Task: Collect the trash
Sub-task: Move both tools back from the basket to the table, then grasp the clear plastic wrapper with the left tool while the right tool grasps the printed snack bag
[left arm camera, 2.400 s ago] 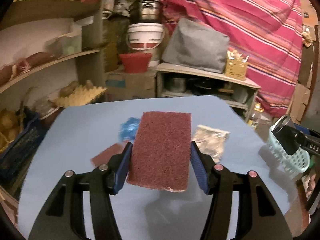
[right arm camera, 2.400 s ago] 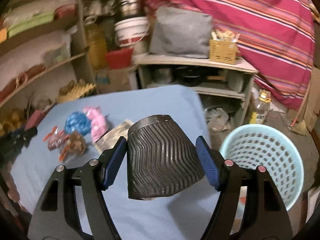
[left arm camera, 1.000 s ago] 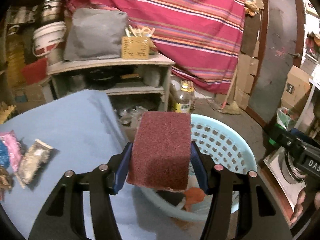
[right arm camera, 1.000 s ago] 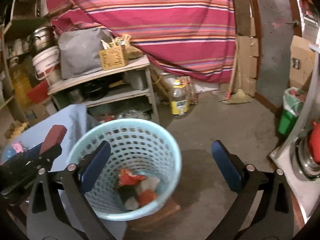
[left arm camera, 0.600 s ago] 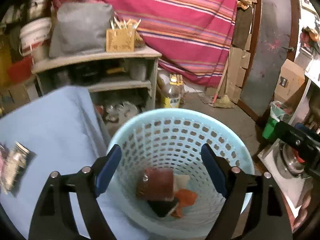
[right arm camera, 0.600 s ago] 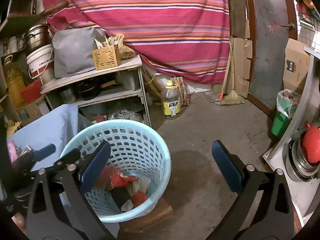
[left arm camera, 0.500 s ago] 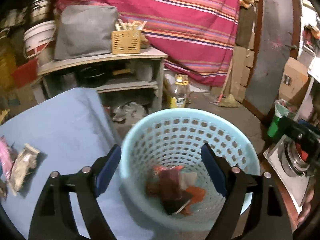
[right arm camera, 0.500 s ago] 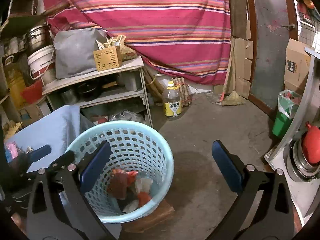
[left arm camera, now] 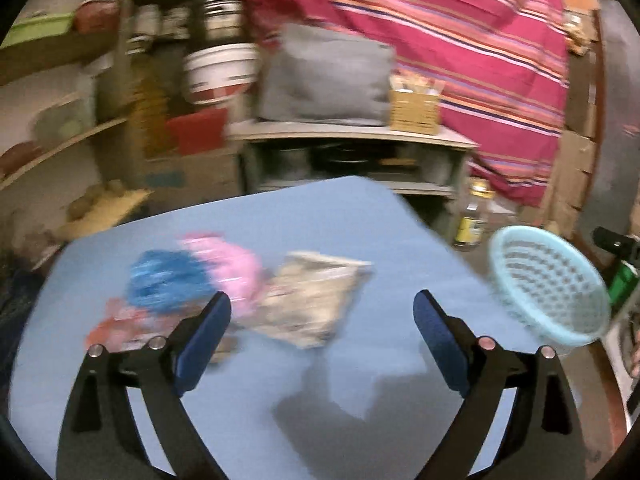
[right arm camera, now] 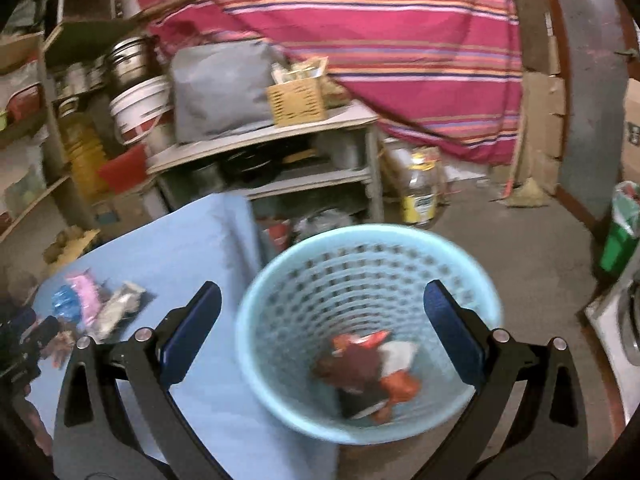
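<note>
- We judge the trash left on the table [left arm camera: 360, 360] to be light and soft: a flat packet [left arm camera: 310, 300], a pink wad [left arm camera: 232, 264], a blue wad [left arm camera: 168, 276] and a reddish wrapper [left arm camera: 116, 328], all huddled together on the blue cover.
- The packet looks crinkly and slippery; we would pinch it across its short width near an edge, since it lies flat and gives little to bite on.
- The wads should squash easily; a grip through the middle would do.
- The view is blurred, so we cannot tell whether the pink wad and the packet touch or merely lie side by side.
- Our left gripper [left arm camera: 322, 320] hangs over the table with its jaws opening and nothing between them; the packet lies just ahead.
- Our right gripper [right arm camera: 322, 320] is spread wide and empty above the basket [right arm camera: 256, 320], which stands beside the table's edge and already holds several scraps [right arm camera: 368, 368].
- Nothing stands between the left gripper and the pile; the neighbours crowd each piece, so we risk dragging two at once.
- Shelves [right arm camera: 260, 136], a bucket [right arm camera: 140, 108] and a bottle [right arm camera: 420, 192] sit well behind, out of the way.
</note>
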The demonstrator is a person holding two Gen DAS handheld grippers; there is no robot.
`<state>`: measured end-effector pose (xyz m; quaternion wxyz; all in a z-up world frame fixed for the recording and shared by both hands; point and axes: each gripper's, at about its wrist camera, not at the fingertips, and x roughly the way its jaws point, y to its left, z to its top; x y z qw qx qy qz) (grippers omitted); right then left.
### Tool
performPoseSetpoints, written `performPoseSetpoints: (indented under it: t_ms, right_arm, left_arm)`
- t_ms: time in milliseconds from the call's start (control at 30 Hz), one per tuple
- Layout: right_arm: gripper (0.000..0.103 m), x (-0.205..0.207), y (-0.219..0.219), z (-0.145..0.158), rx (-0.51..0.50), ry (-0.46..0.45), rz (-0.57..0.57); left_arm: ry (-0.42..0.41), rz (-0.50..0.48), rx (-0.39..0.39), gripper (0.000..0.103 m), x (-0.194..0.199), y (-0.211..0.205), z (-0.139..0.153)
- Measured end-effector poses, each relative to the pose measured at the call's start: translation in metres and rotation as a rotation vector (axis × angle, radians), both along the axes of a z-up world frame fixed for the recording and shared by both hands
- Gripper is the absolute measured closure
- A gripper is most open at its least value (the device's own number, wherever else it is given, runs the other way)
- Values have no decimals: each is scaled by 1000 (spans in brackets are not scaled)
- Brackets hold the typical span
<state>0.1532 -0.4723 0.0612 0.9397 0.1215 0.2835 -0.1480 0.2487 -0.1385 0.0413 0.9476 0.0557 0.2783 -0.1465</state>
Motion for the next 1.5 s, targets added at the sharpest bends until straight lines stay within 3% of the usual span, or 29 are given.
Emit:
performPoseSetpoints:
  t_ms: [133, 267, 467, 567, 667, 800, 867, 967, 1167, 1267, 1500]
  right_arm:
    - [4, 19, 39, -9, -9, 30, 58]
    - [4, 35, 75, -19, -51, 66, 87]
    - [4, 63, 118, -36, -123, 130, 103]
    - [4, 74, 131, -40, -89, 134, 114]
    - [4, 89, 145, -43, -53, 145, 111]
    - [4, 106, 169, -50, -107, 182, 120]
    - [4, 112, 176, -54, -130, 203, 135]
    - [4, 120, 186, -61, -137, 235, 173]
    - [4, 125, 195, -65, -40, 205, 243]
    - [4, 132, 202, -65, -19, 210, 262]
    - [4, 149, 225, -68, -29, 229, 258]
  left_arm:
    - [-37, 128, 50, 12, 6, 64, -6]
    - [-40, 199, 42, 12, 12, 109, -13]
    - [49, 170, 30, 12, 26, 138, -33]
    - [78, 167, 22, 12, 33, 144, -39]
    - [82, 172, -19, 13, 36, 153, -40]
    - [103, 149, -70, 15, 41, 158, -39]
    - [101, 139, -82, 22, 44, 158, -38]
    - [147, 106, -107, 46, 52, 155, -43]
    - [203, 93, -114, 78, 62, 154, -53]
    - [219, 91, -145, 84, 63, 159, -53]
    - [172, 117, -166, 84, 56, 174, -37]
